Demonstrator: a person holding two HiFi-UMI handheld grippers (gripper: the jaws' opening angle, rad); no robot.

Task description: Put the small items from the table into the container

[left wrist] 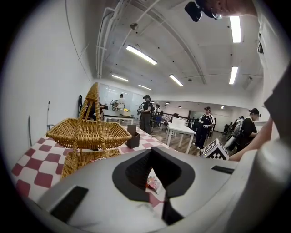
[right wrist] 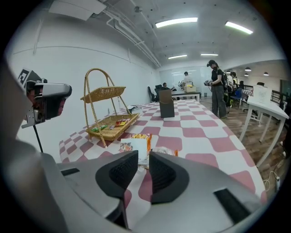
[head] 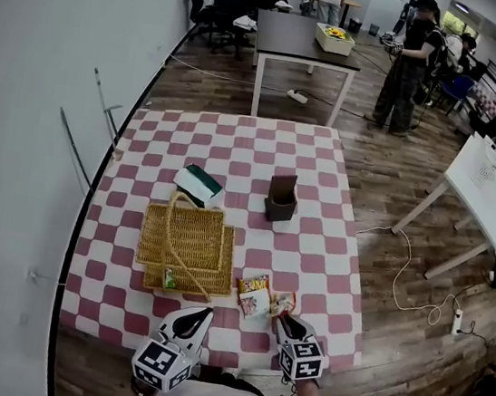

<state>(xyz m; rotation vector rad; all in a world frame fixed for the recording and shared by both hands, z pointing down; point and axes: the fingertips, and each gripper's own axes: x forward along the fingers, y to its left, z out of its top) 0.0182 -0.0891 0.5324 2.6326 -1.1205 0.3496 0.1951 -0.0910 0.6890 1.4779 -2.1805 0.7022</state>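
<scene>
Red-and-white checked cloth covers your counter (head: pixel 326 167), with wood floor around it and people standing by other tables beyond the far edge. Your two-tier wicker basket (head: pixel 187 243) sits on the left half, closer to the near edge, and a few small wrapped sweets (head: pixel 169 277) already lie in its lower tray. Toward the middle of the counter stand a dark box (head: pixel 281 197) and, to its left, a green-and-white carton (head: pixel 200 184).

Two small items are not yet in the basket. An orange snack packet (head: pixel 254 296) lies just beside the basket's right near corner, and a clear packet (head: pixel 282 304) lies touching its right side.

Your right claw (right wrist: pixel 143 157) points down at those two from the near edge, its jaws a narrow gap apart with nothing between the pads. The clear packet lies just ahead of its tips, and you cannot tell whether they touch.

Your left claw (left wrist: pixel 151 152) hovers at the near edge by the basket's front, its tips drawn together and empty.
</scene>
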